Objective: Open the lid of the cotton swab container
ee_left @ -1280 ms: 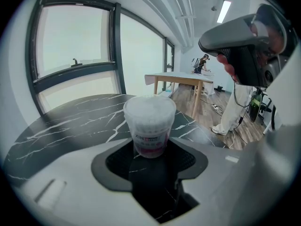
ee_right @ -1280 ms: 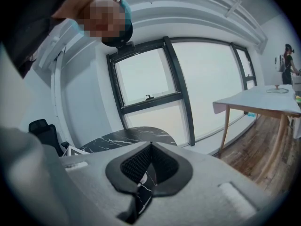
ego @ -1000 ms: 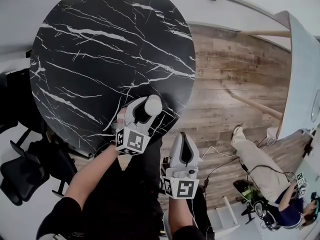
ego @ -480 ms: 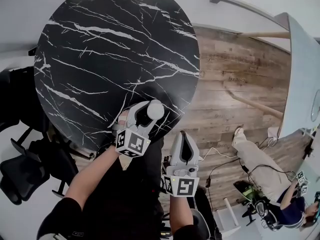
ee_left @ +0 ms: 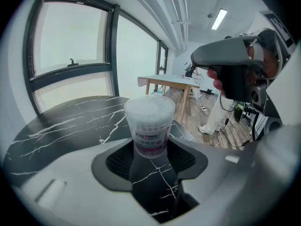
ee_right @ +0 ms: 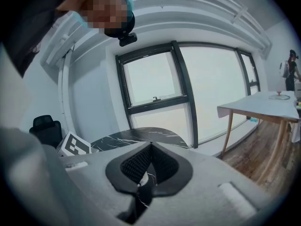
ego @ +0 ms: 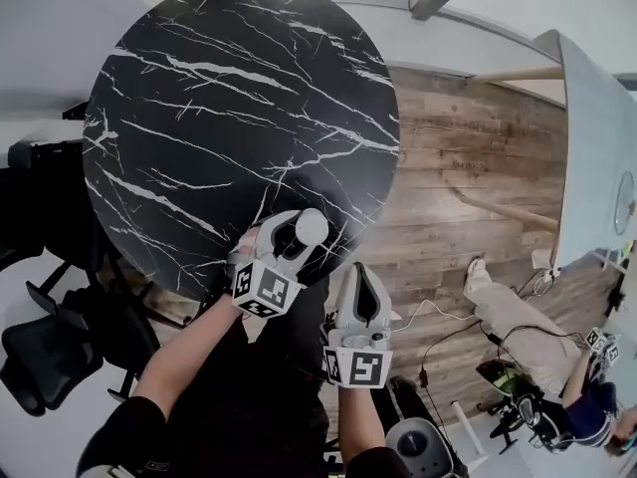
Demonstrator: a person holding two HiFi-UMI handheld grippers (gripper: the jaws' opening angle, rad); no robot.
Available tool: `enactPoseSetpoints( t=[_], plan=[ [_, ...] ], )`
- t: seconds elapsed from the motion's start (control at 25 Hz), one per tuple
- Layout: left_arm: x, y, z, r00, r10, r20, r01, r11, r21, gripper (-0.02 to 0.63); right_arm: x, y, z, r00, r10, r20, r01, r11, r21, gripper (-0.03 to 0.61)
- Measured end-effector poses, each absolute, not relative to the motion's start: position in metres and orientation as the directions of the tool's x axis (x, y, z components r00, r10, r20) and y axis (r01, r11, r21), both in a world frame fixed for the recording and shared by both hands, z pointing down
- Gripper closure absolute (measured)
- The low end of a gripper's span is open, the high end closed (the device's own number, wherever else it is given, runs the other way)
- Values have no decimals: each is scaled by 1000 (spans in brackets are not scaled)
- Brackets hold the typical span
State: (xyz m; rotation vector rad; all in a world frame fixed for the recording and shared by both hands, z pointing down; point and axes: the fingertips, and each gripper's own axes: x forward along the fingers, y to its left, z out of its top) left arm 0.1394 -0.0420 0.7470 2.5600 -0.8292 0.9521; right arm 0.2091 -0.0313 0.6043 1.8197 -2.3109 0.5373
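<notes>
Two grippers: the left gripper (ego: 285,235) pinches the cotton swab container (ee_left: 149,121) over the near edge of the table (ego: 229,118). The right gripper (ego: 362,298) is closed, empty, just off it.

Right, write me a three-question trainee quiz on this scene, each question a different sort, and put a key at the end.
1. True or false: the right gripper has its jaws shut with nothing between them.
2. Which one holds the clear plastic cotton swab container with the white top? A. the left gripper. B. the right gripper. C. neither.
3. Fill in the gap: the round black marble-look table has ___ veins running across its top.

Key: 1 true; 2 A; 3 white.
</notes>
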Motion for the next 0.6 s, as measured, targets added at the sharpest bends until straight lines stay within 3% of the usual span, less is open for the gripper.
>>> enactPoseSetpoints(
  t=[0.6],
  plan=[
    [110,-20,707,664,-356,658,-544,-833,98,385,171,-7,577,-237,-913,333,-967,187,-176,581]
  ],
)
